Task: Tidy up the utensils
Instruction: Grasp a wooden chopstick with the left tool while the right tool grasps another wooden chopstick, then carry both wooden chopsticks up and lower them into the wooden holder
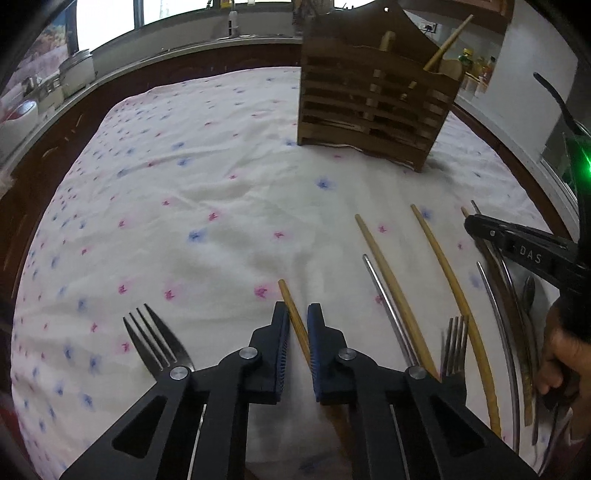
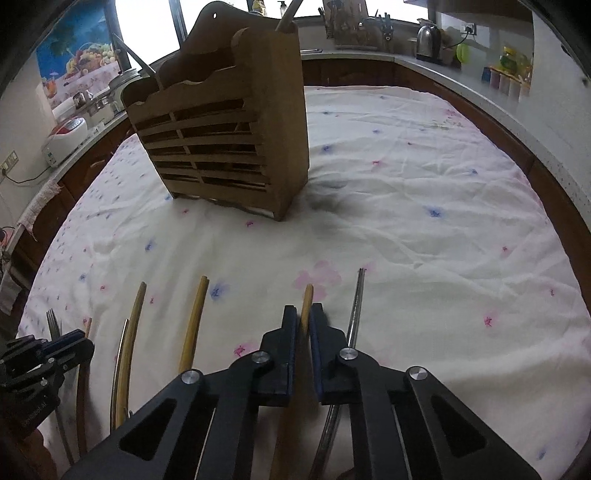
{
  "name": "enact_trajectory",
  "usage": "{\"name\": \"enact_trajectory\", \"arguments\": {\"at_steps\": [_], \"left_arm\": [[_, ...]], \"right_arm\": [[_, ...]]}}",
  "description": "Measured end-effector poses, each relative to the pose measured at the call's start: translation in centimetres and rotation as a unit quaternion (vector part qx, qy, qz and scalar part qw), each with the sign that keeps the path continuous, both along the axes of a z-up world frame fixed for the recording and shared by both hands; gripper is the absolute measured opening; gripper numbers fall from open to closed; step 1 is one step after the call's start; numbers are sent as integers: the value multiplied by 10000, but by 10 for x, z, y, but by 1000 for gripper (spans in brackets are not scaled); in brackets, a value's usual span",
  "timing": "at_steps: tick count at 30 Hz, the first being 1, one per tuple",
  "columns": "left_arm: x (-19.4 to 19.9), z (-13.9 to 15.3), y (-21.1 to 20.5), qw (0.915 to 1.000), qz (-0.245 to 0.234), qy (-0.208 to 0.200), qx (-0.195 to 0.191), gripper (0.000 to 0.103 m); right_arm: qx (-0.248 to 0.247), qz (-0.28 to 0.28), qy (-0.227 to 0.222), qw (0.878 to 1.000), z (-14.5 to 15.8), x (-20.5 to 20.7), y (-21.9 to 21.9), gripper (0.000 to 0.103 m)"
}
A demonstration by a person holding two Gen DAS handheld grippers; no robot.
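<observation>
On the worktop (image 1: 207,177), left tongs (image 1: 298,314): clamped on a wooden chopstick (image 1: 291,310).
Right tongs (image 2: 303,317): closed on another chopstick (image 2: 307,295).
Lift: keep both level, probably toward the wooden holder (image 2: 221,147).

Matte black linkage arms on both grippers (image 1: 298,314) (image 2: 303,314), silver pivot screws (image 1: 248,353), triangular cutouts, ribbed blue pads (image 1: 314,332). White "DAS" lettering (image 1: 530,254) on one.

Bright window (image 2: 147,22), dark-wood counter (image 2: 461,107) around floral-clothed table (image 2: 406,184).

Floral tablecloth (image 2: 406,192), kettle (image 2: 428,38), fruit poster (image 2: 77,55)
</observation>
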State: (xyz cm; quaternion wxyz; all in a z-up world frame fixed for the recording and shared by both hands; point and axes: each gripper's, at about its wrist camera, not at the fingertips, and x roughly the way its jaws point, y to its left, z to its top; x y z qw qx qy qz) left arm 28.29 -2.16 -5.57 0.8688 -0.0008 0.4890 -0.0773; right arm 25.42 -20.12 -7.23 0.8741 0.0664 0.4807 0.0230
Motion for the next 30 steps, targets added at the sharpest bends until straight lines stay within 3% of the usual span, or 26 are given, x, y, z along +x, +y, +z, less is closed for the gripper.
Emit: {"name": "enact_trajectory", "arguments": {"at_steps": [6,13,21,30], "left_arm": [[-1,2,5,9992,-42,122,-381,3],[-12,27,14,9975,-95,-84,-699,3],[-43,79,34,9927,-90,-656,-1007,3],[-95,125,51,9848,-133,-1229,-1219,3]], "right_arm": [[325,14,-51,9995,4,-3,-5,6],[627,11,-423,9971,35,-20,-7,5],[930,5,-1073,9899,91,-54,-11,5],[955,-76,-1779,9794,146,-91,-20,5]]}}
